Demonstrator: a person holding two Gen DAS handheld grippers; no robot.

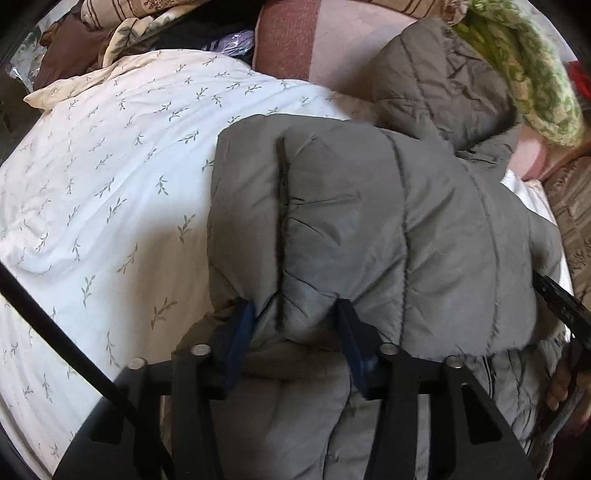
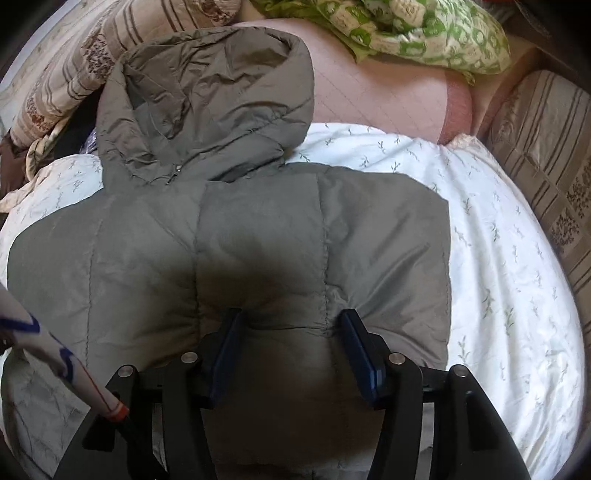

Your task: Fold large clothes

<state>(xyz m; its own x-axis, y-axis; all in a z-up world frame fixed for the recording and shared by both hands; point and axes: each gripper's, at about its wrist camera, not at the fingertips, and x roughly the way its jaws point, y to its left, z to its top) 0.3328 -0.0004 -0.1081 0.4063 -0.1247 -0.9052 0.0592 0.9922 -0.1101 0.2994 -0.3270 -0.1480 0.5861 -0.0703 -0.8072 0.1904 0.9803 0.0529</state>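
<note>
Left wrist view: grey hooded puffer jacket [image 1: 369,236] filling centre and right of frame over a leaf-print white duvet [image 1: 110,184], left gripper [image 1: 295,314] pinching a padded fold, right wrist view: right gripper [image 2: 291,321] clamped on the jacket's lower edge, hood [image 2: 207,110] at upper left, green floral blanket [image 2: 424,33] top right.

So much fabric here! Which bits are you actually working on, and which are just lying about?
In the job:
- grey puffer jacket
- left tongs, gripping a fold of it
- right tongs, gripping its edge

Lying about:
- white leaf-print duvet underneath
- green patterned blanket
- pink cushion
- striped pillow
</note>
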